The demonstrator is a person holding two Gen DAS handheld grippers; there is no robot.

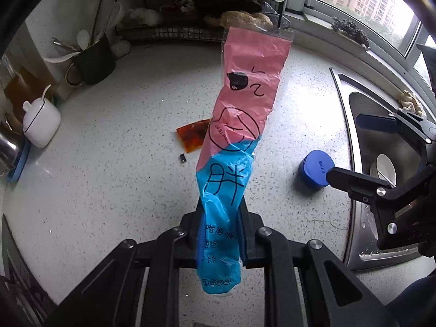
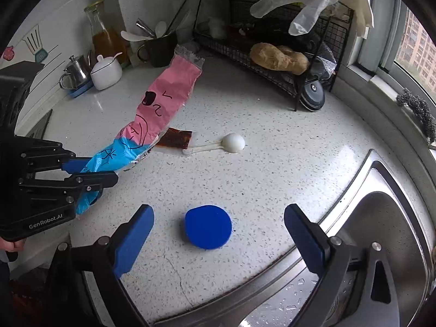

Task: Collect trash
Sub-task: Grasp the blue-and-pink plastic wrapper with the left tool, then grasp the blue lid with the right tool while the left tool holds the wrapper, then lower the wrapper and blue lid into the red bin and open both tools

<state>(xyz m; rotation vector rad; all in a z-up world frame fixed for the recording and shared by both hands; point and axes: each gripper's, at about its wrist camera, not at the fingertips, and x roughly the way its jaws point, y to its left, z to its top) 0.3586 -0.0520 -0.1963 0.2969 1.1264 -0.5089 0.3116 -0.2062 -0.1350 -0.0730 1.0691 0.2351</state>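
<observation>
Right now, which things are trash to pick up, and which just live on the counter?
Trash: wrapper in the left fingers, sauce packet, blue lid, white spoon.
Staying: mug, sugar pot, kettle, rack, gloves, sink.

Soft daylight from window [image 1: 381, 2], sharp, fisheye-bent edges
</observation>
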